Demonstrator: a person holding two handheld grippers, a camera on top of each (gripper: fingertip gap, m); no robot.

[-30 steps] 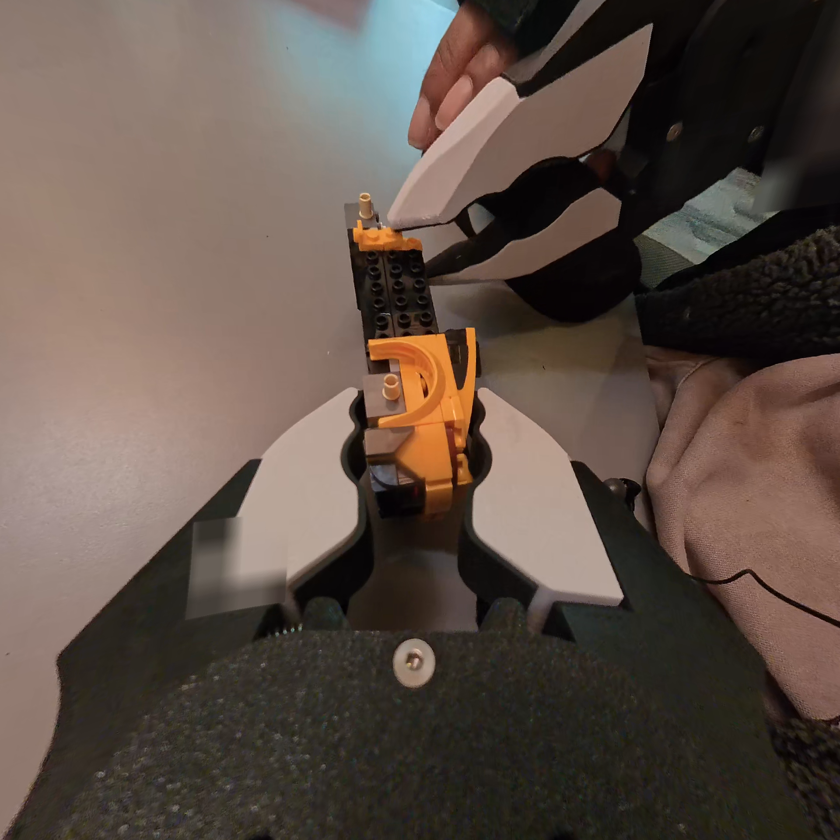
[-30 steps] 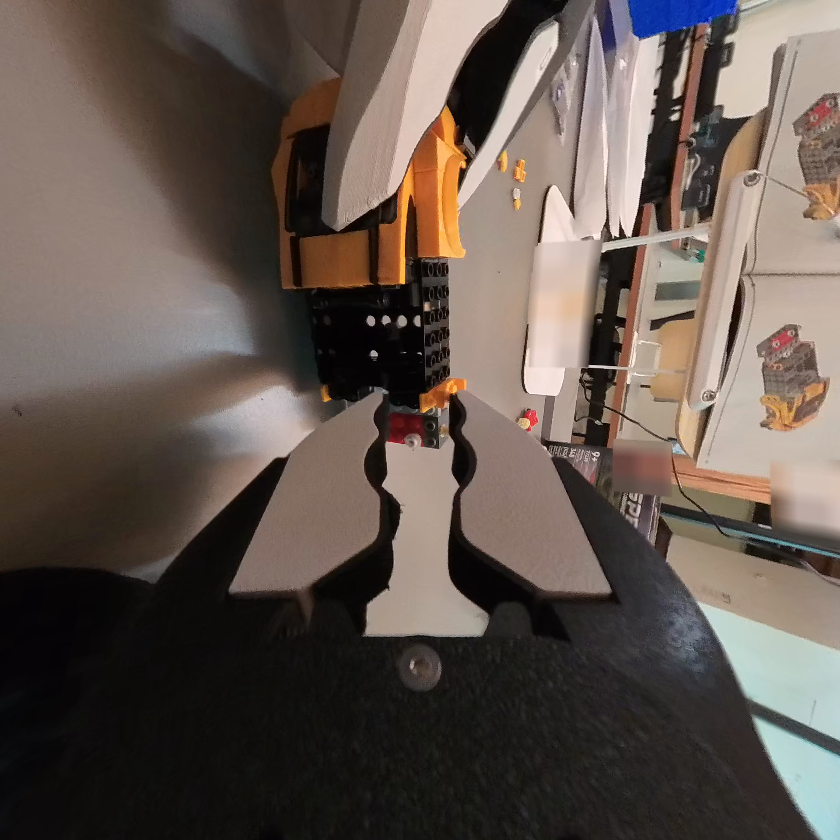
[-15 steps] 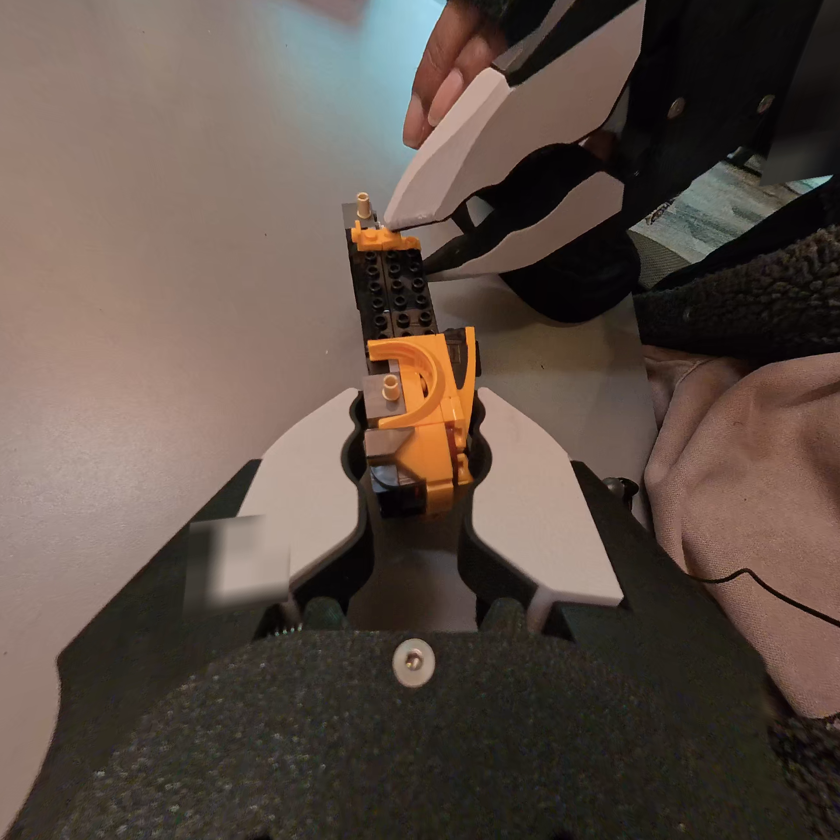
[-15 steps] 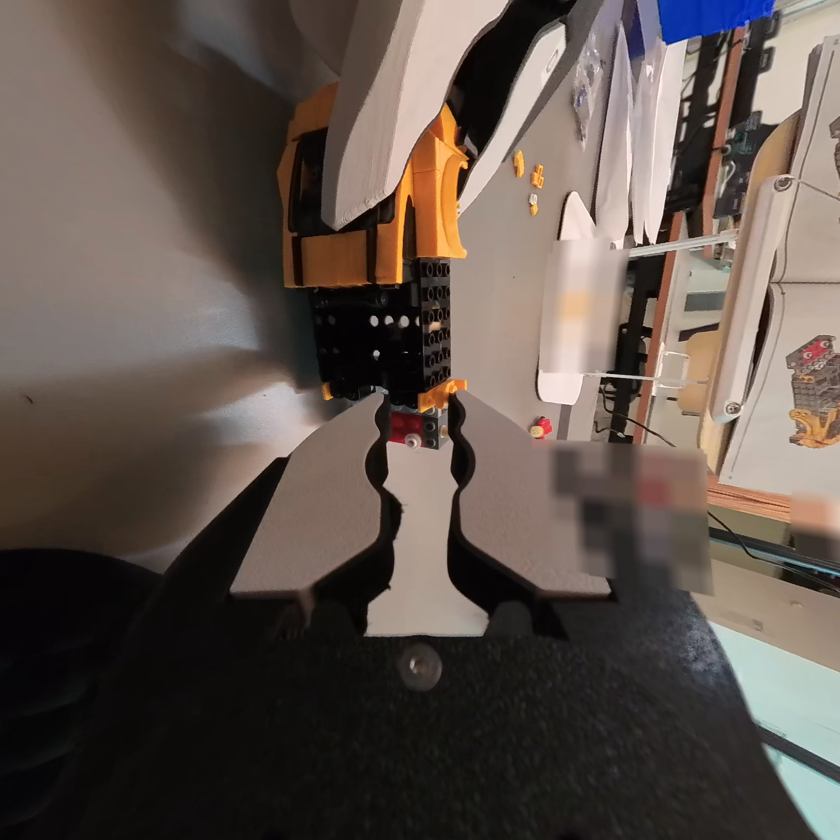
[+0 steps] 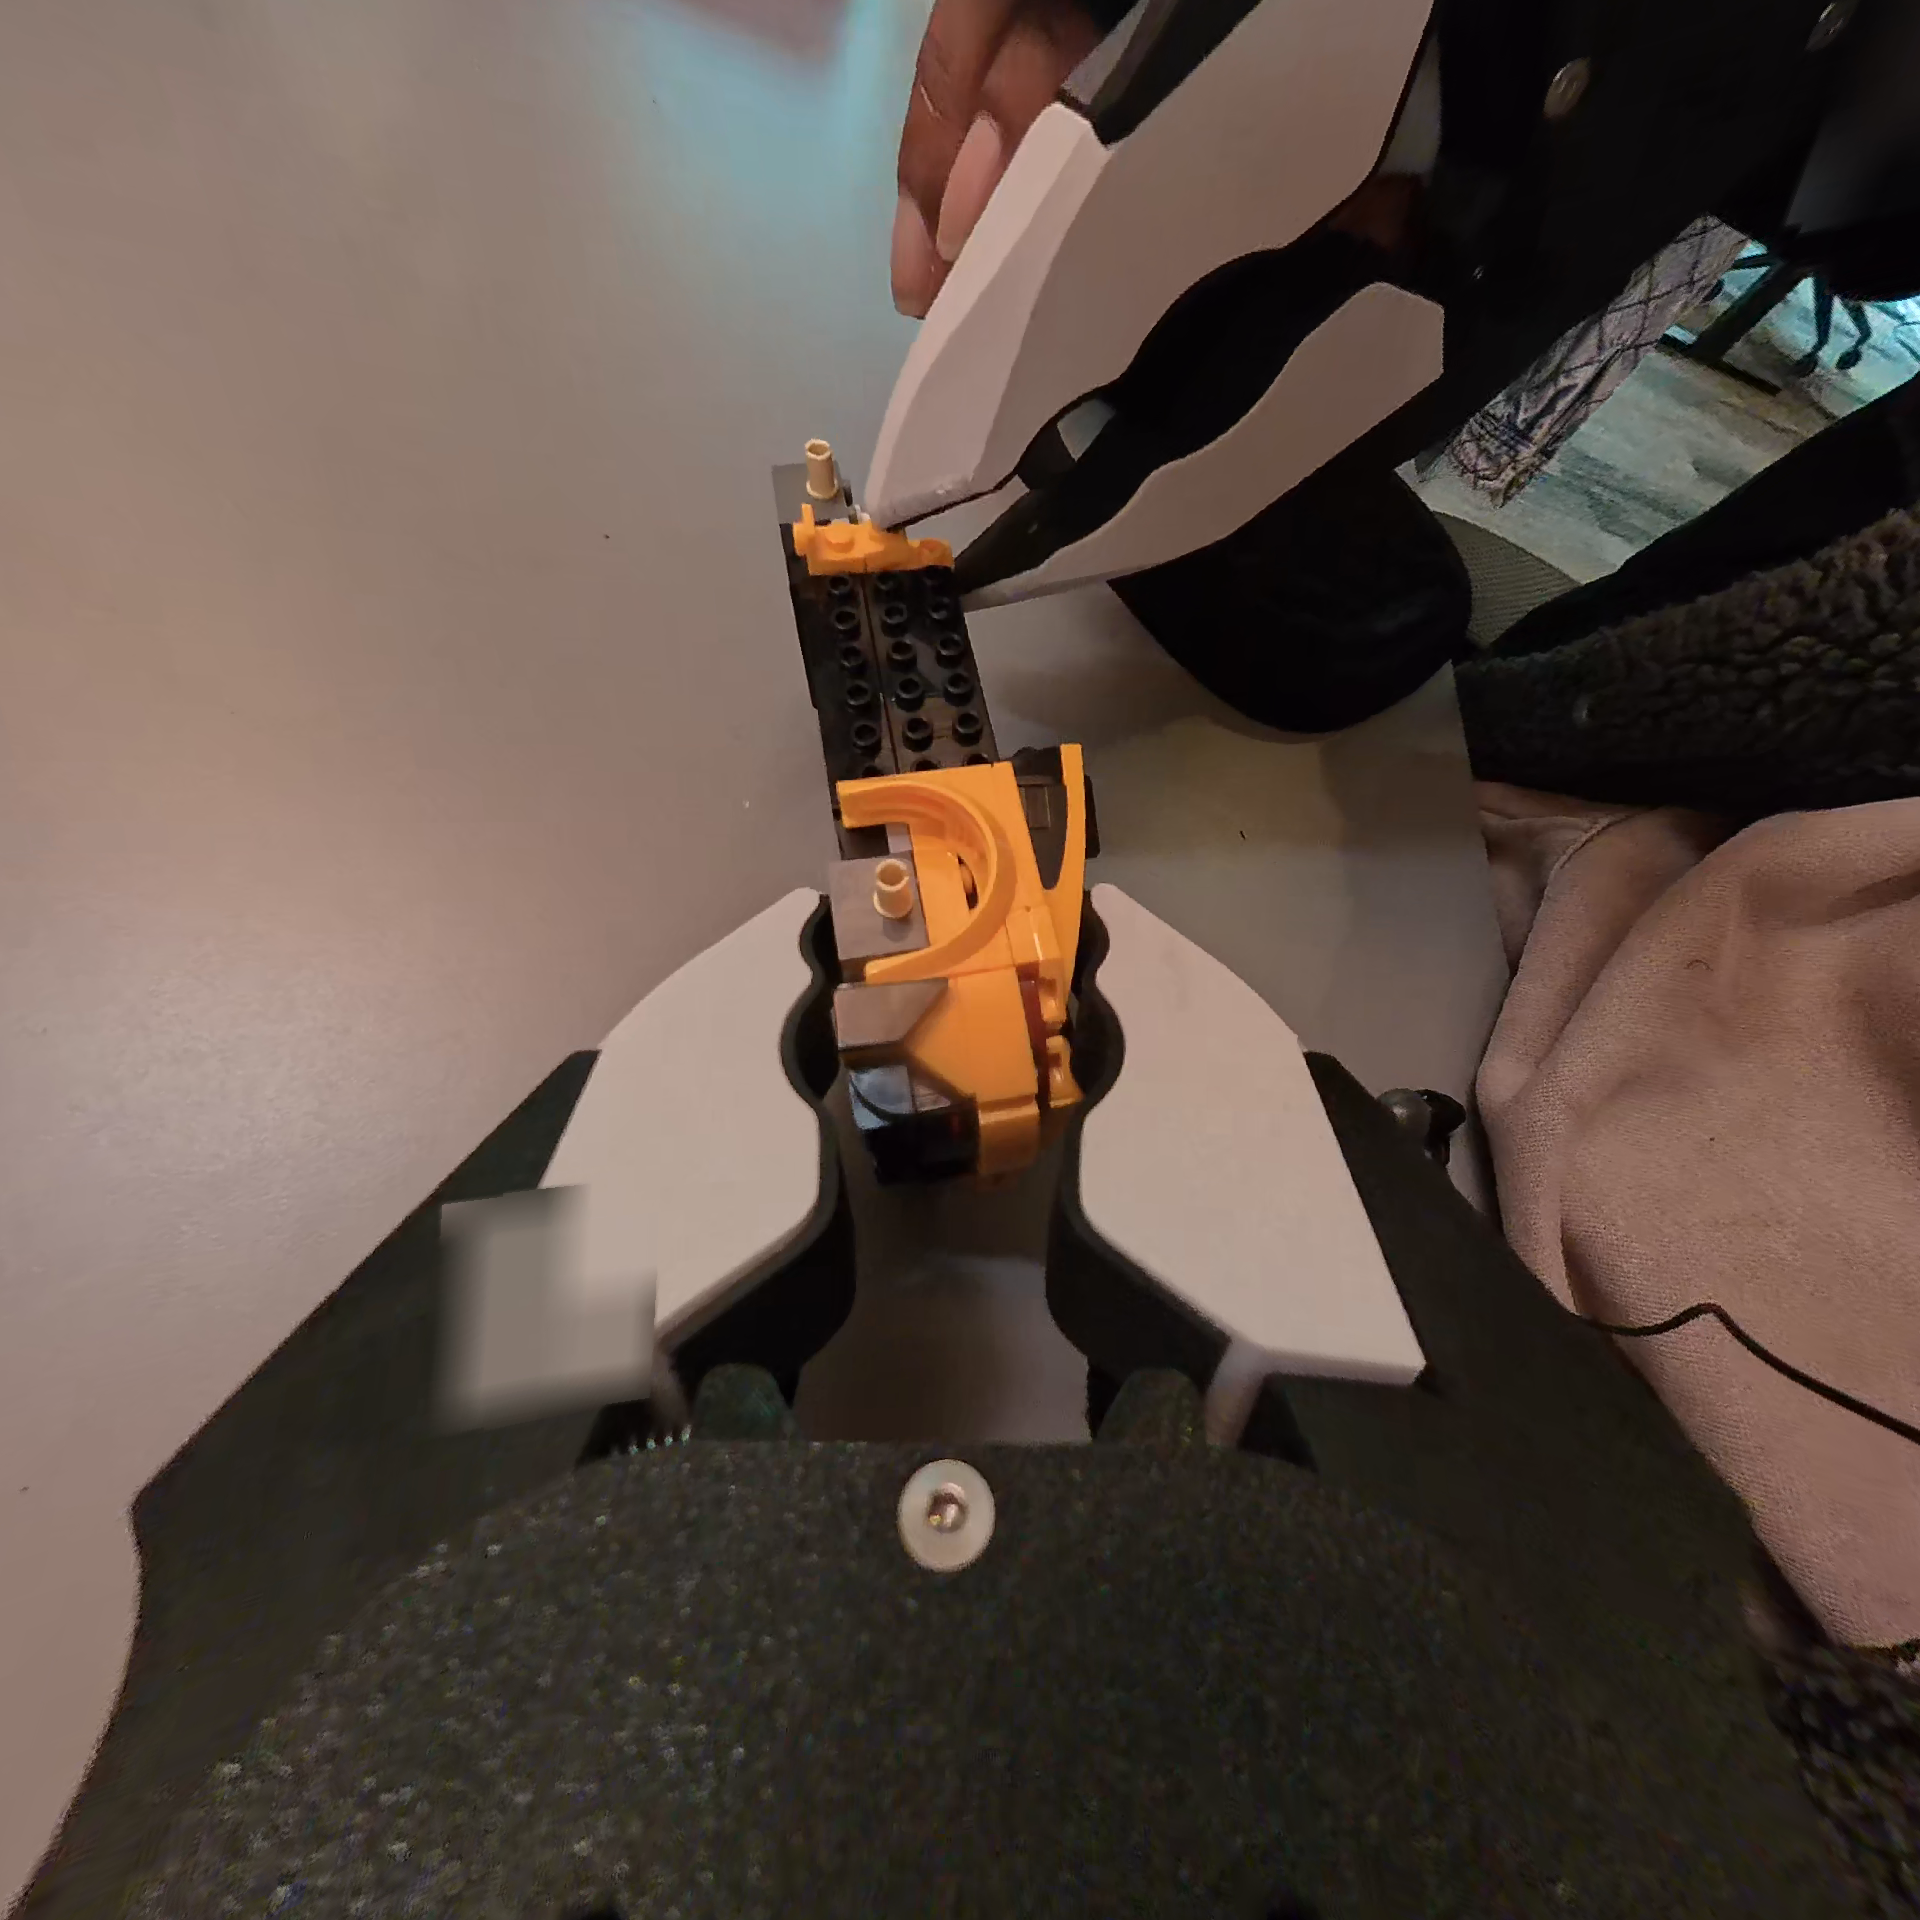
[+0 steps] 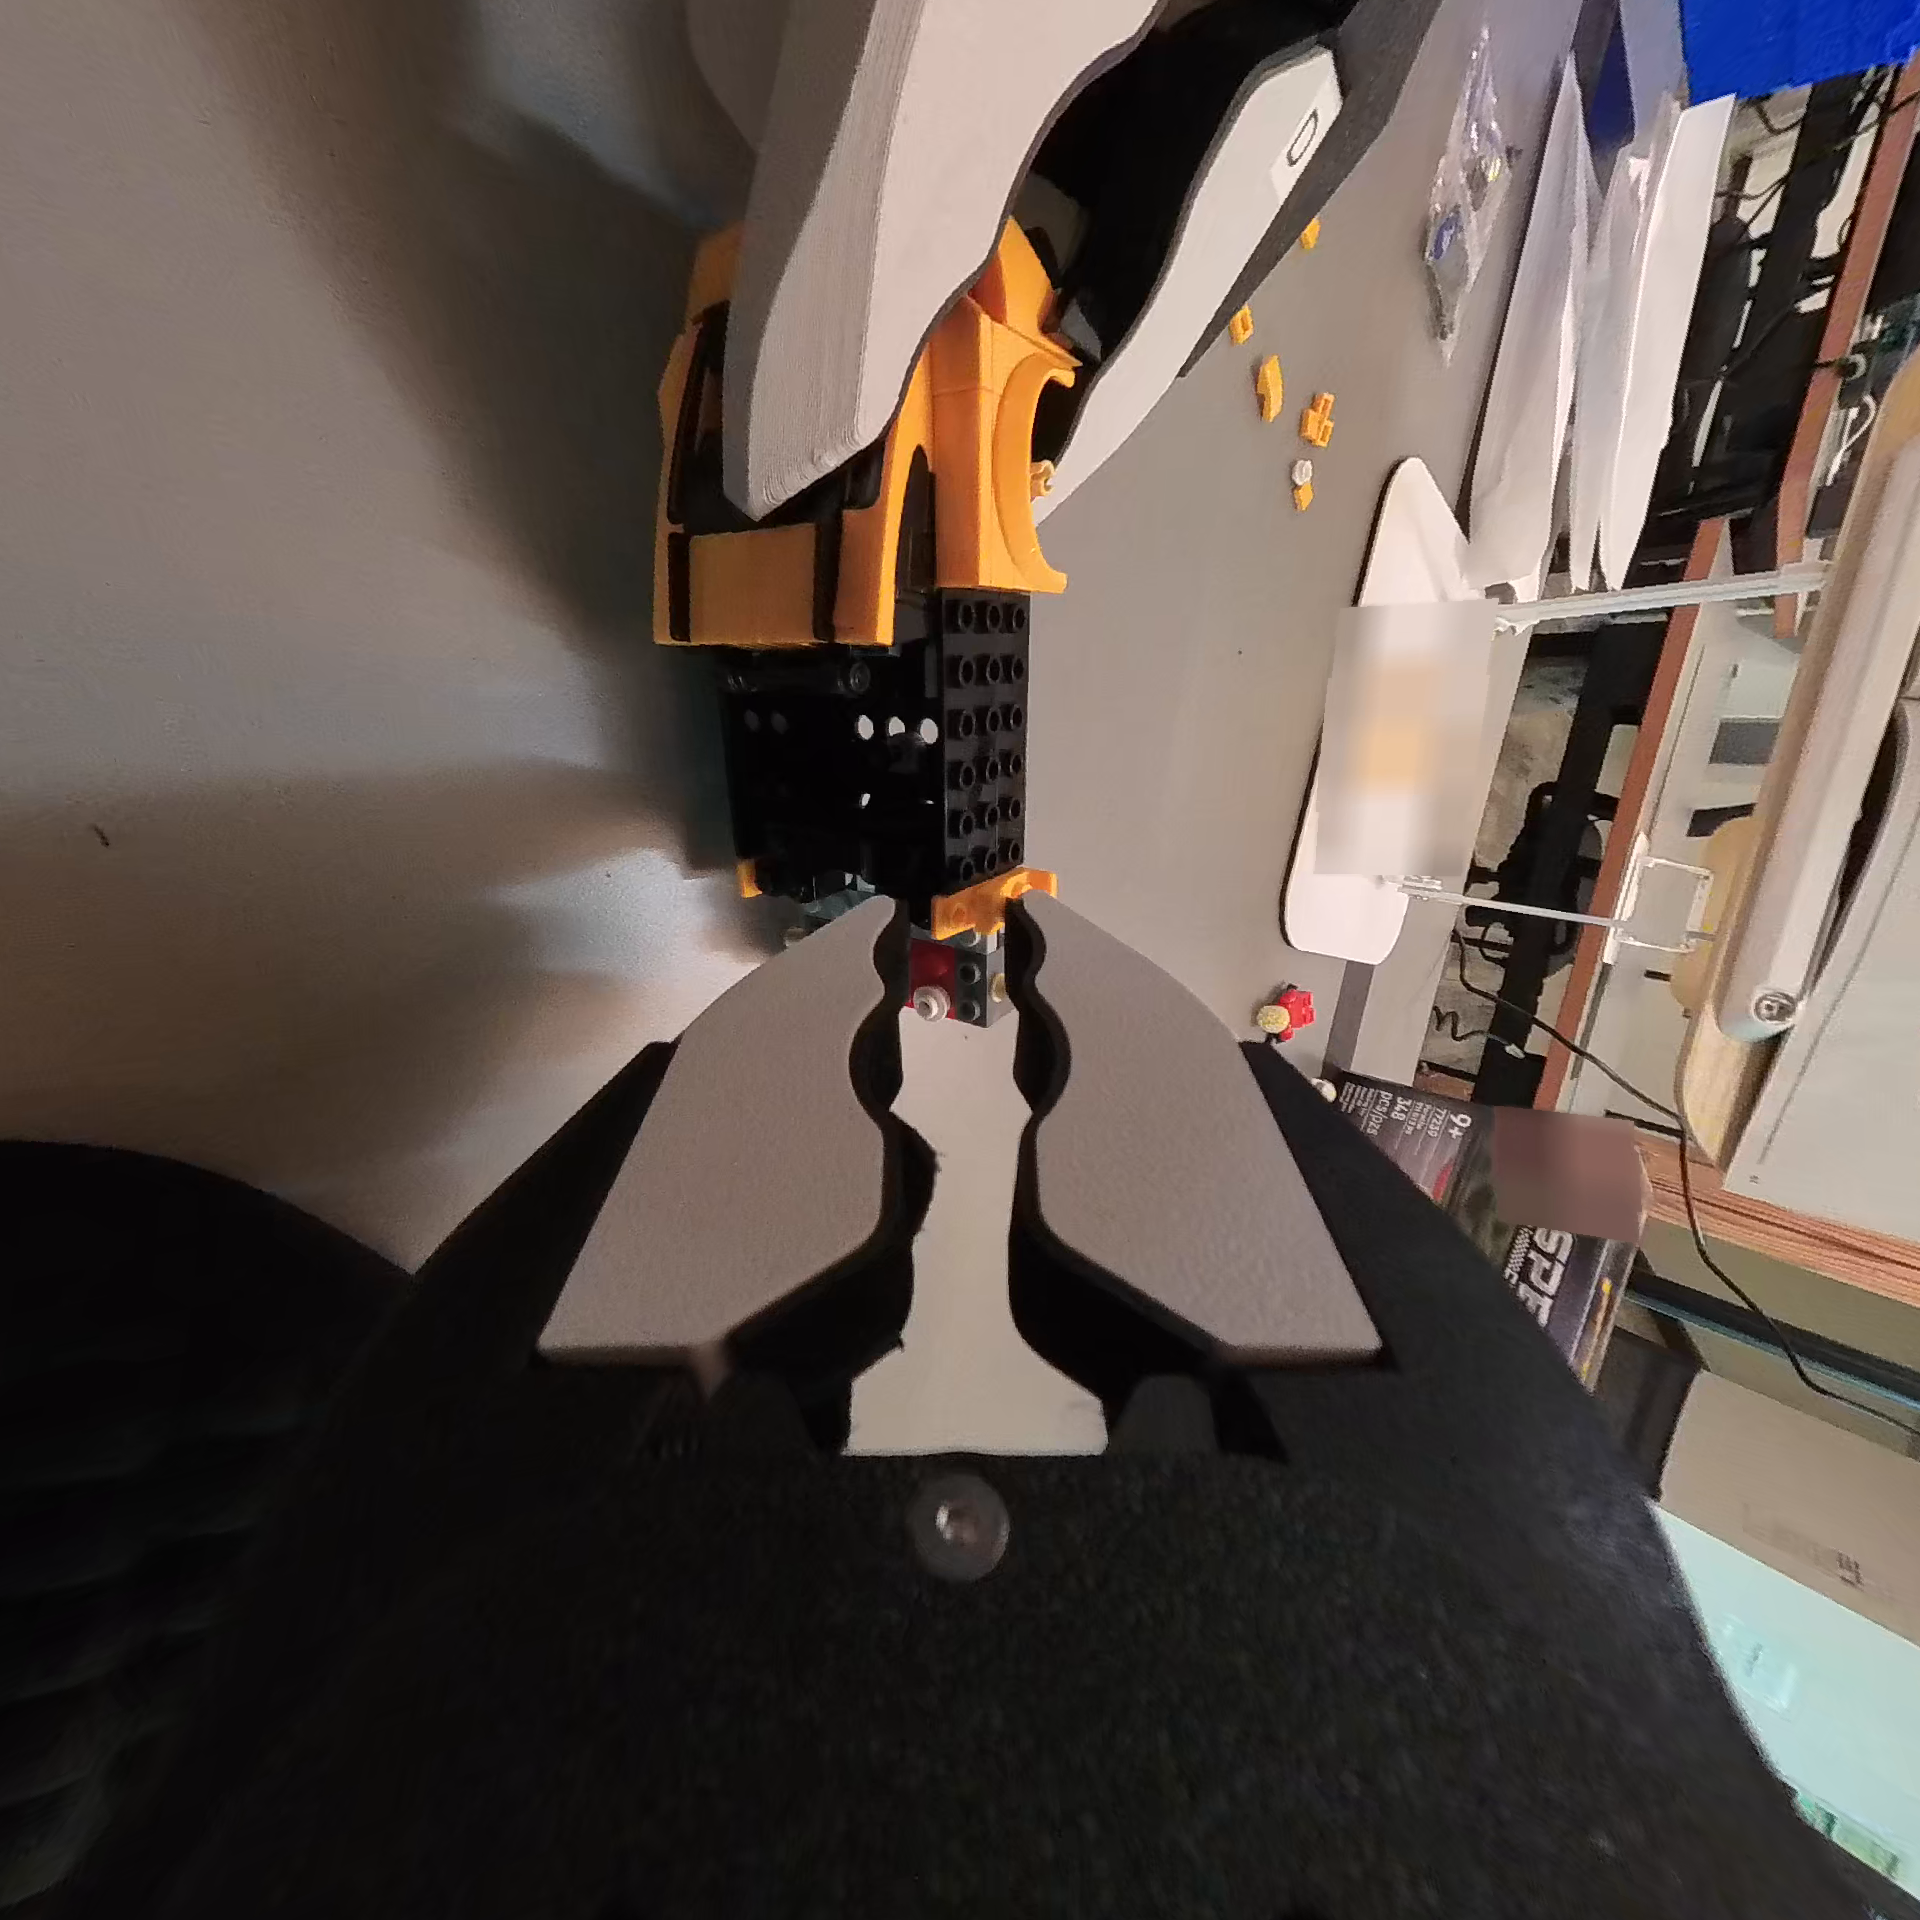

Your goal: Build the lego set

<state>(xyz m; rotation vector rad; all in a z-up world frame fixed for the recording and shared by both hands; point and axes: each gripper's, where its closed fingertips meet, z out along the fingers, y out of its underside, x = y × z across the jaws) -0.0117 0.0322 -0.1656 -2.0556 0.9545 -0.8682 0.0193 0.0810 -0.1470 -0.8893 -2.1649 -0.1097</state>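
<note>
1. Left wrist view: the left gripper [image 5: 956, 997] is clamping the orange front end of a toy brick car [image 5: 951, 935], both pads pressing on its sides. The car is lying on its side on a grey table [image 5: 364, 727], its black studded underside stretching away from the camera. At the car's far end, the right gripper [image 5: 935, 540] is closing its fingertips around the small orange and grey bricks there. A hand [image 5: 951, 145] is showing behind that gripper, and a pink cloth [image 5: 1714, 1143] is lying to the right.

2. Right wrist view: the right gripper [image 6: 951, 935] is pinching the small red and grey bricks [image 6: 956, 982] at the car's [image 6: 883, 748] near end. The left gripper [image 6: 935, 343] is gripping the orange far end. Loose orange pieces [image 6: 1288, 405] are lying on the table [image 6: 1164, 727] beyond, near a white card stand [image 6: 1371, 727] and a dark box [image 6: 1507, 1174].
</note>
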